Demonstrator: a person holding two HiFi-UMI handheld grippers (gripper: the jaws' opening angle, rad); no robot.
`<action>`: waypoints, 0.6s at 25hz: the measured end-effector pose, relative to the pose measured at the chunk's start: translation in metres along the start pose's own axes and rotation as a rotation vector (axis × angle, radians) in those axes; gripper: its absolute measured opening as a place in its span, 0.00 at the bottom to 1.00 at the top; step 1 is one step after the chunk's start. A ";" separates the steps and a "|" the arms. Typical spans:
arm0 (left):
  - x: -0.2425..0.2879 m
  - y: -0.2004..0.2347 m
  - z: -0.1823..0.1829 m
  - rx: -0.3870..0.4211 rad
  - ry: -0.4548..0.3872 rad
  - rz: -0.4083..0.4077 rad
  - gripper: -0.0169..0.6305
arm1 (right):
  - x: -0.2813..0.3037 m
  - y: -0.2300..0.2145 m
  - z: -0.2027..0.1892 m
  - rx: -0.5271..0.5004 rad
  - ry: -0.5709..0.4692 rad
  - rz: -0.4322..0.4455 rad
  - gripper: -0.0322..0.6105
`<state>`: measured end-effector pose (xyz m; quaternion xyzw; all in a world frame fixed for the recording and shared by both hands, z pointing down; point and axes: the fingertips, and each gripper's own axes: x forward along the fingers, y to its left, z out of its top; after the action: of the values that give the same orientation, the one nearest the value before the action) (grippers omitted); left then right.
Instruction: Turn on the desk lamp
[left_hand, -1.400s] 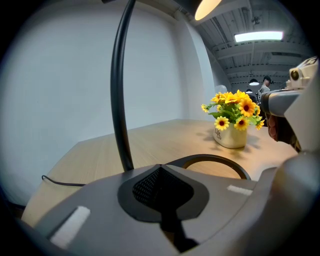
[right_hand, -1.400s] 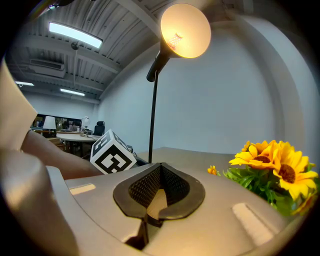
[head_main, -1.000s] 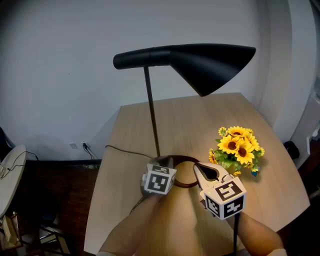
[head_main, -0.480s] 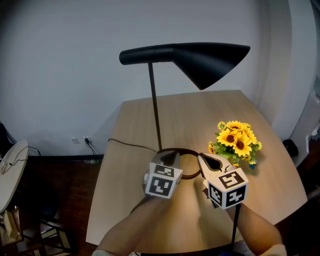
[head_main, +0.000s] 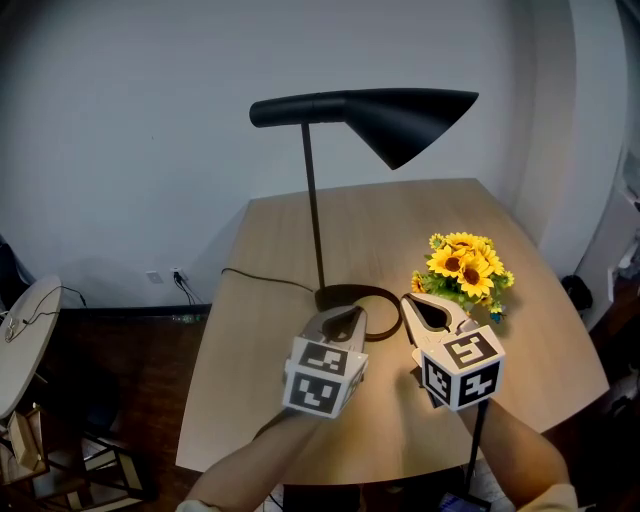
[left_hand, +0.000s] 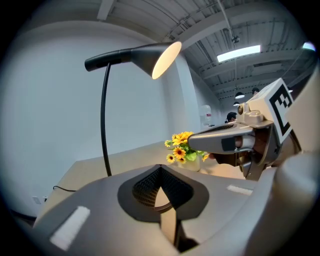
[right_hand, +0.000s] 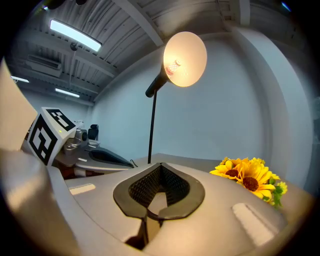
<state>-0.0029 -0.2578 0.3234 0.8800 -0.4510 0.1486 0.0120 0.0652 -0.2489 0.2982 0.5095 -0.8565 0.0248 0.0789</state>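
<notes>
A black desk lamp stands on the wooden table (head_main: 260, 400), with a cone shade (head_main: 400, 120) on a thin pole (head_main: 312, 210) and a ring base (head_main: 355, 298). The shade's inside glows warm in the left gripper view (left_hand: 167, 57) and in the right gripper view (right_hand: 184, 59). My left gripper (head_main: 345, 318) is shut and holds nothing, its tip just short of the base's near rim. My right gripper (head_main: 412, 303) is shut too, to the right of the base. Neither touches the lamp. Each gripper shows in the other's view: the right gripper (left_hand: 195, 142) and the left gripper (right_hand: 127, 163).
A bunch of sunflowers (head_main: 462, 265) stands on the table just right of my right gripper. The lamp's cord (head_main: 260, 280) runs left from the base and off the table's edge. A white round table (head_main: 20, 340) sits at the far left, over dark floor.
Both grippers have drawn back toward me from the lamp base, the left one most. The head view has shifted a little, so the lamp sits further up the picture.
</notes>
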 end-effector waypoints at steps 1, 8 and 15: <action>-0.005 -0.005 0.004 -0.001 -0.011 -0.008 0.02 | -0.004 0.002 0.002 -0.003 -0.003 0.001 0.05; -0.042 -0.028 0.022 -0.006 -0.077 -0.039 0.02 | -0.032 0.021 0.011 -0.013 -0.024 0.015 0.05; -0.078 -0.047 0.031 -0.005 -0.119 -0.055 0.02 | -0.068 0.043 0.016 -0.015 -0.038 0.026 0.05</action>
<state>-0.0004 -0.1737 0.2778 0.8992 -0.4271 0.0947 -0.0086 0.0575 -0.1714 0.2728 0.4983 -0.8644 0.0096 0.0660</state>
